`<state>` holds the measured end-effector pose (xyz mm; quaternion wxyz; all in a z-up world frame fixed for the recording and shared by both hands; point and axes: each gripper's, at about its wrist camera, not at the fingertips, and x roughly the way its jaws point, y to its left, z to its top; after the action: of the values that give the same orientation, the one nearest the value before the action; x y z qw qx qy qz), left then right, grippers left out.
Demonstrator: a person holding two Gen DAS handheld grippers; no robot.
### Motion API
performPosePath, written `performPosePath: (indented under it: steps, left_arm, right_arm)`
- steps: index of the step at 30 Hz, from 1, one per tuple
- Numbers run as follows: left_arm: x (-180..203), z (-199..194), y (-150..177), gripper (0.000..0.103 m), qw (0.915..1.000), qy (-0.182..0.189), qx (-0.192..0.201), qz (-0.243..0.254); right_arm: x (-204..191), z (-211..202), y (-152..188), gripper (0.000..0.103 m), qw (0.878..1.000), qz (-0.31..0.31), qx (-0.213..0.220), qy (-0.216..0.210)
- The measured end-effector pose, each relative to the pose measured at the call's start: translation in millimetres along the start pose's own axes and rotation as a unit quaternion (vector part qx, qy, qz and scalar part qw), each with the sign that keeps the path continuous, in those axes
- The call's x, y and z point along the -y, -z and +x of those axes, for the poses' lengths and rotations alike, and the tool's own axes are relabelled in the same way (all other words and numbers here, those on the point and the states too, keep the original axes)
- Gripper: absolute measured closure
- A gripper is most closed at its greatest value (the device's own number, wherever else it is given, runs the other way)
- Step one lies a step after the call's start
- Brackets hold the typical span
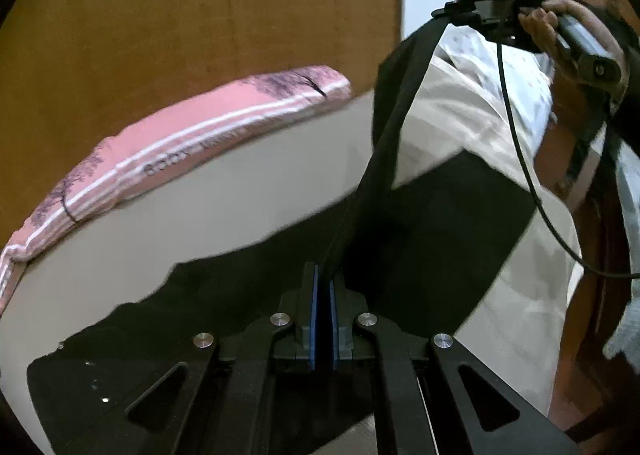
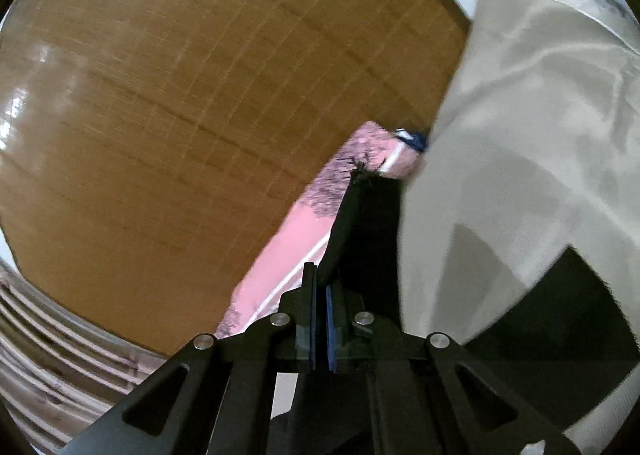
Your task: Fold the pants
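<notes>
Here my left gripper [image 1: 323, 287] and right gripper [image 2: 321, 287] each pinch the black pants [image 1: 432, 223], stretching the edge taut for folding.

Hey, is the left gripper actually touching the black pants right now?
Touching. In the left wrist view the left gripper has its jaws shut on an edge of the black pants, which runs taut from between the blue pads.
</notes>
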<state>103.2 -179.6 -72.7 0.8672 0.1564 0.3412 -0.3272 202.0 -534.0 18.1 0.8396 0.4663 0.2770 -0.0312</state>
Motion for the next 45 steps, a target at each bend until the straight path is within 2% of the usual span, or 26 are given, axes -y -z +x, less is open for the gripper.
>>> performPosePath:
  steps: [5, 10, 13, 15, 19, 22, 24, 28, 29, 32, 34, 36, 38, 42, 45]
  left_arm:
    - [46.3, 18.3, 19.0, 0.098, 0.9967, 0.019, -0.027, 0.075]
    - [70.1, 39.2, 44.4, 0.097, 0.9904, 0.04, -0.068, 0.114]
    - [71.0, 46.8, 60.5, 0.097, 0.9877, 0.055, -0.084, 0.12]
    - [70.6, 47.0, 64.3, 0.097, 0.9872, 0.059, -0.084, 0.122]
    - [64.3, 42.0, 59.6, 0.097, 0.9885, 0.069, -0.077, 0.111]
    - [61.9, 46.9, 61.2, 0.096, 0.9875, 0.076, -0.086, 0.108]
    - [62.5, 55.9, 63.1, 0.094, 0.9855, 0.073, -0.105, 0.111]
    - [63.3, 50.0, 61.9, 0.091, 0.9855, 0.07, -0.108, 0.11]
    - [60.3, 46.6, 61.5, 0.088, 0.9857, 0.075, -0.111, 0.103]
    - [43.0, 30.7, 61.3, 0.085, 0.9882, 0.085, -0.103, 0.075]
    - [27.2, 17.3, 61.7, 0.085, 0.9912, 0.082, -0.086, 0.058]
    - [5.2, 7.8, 61.7, 0.084, 0.9946, 0.064, -0.075, 0.033]
    - [-24.2, 2.6, 64.2, 0.083, 0.9964, 0.041, -0.074, -0.008]
    - [-87.0, -5.7, 81.3, 0.083, 0.9921, -0.024, -0.087, -0.087]
    - [-118.0, -12.5, 99.4, 0.083, 0.9873, -0.06, -0.098, -0.11]
  right_arm:
    - [86.7, -31.1, 26.0, 0.099, 0.995, 0.06, 0.012, 0.076]
    - [192.1, -64.2, 82.6, 0.099, 0.978, 0.152, 0.006, 0.141]
    - [226.0, -68.8, 109.4, 0.099, 0.971, 0.173, -0.006, 0.163]
    - [234.5, -68.0, 117.5, 0.099, 0.969, 0.181, -0.006, 0.165]
    - [230.3, -75.1, 122.1, 0.099, 0.976, 0.137, 0.012, 0.17]
    - [222.5, -72.6, 123.9, 0.099, 0.976, 0.118, 0.023, 0.183]
    - [224.5, -68.2, 124.9, 0.098, 0.972, 0.118, 0.013, 0.205]
    - [247.0, -62.8, 127.7, 0.091, 0.959, 0.155, -0.003, 0.238]
    - [251.0, -67.6, 126.8, 0.091, 0.958, 0.163, 0.001, 0.235]
    - [248.2, -83.1, 116.3, 0.089, 0.952, 0.153, 0.029, 0.262]
    - [238.6, -87.1, 106.2, 0.089, 0.958, 0.13, 0.036, 0.255]
    - [221.0, -82.0, 97.3, 0.089, 0.965, 0.095, 0.031, 0.243]
    - [197.1, -63.1, 94.5, 0.087, 0.975, 0.061, 0.011, 0.212]
    - [157.0, -14.3, 108.8, 0.082, 0.985, 0.011, -0.048, 0.165]
    - [127.5, 26.9, 128.0, 0.082, 0.986, -0.02, -0.097, 0.133]
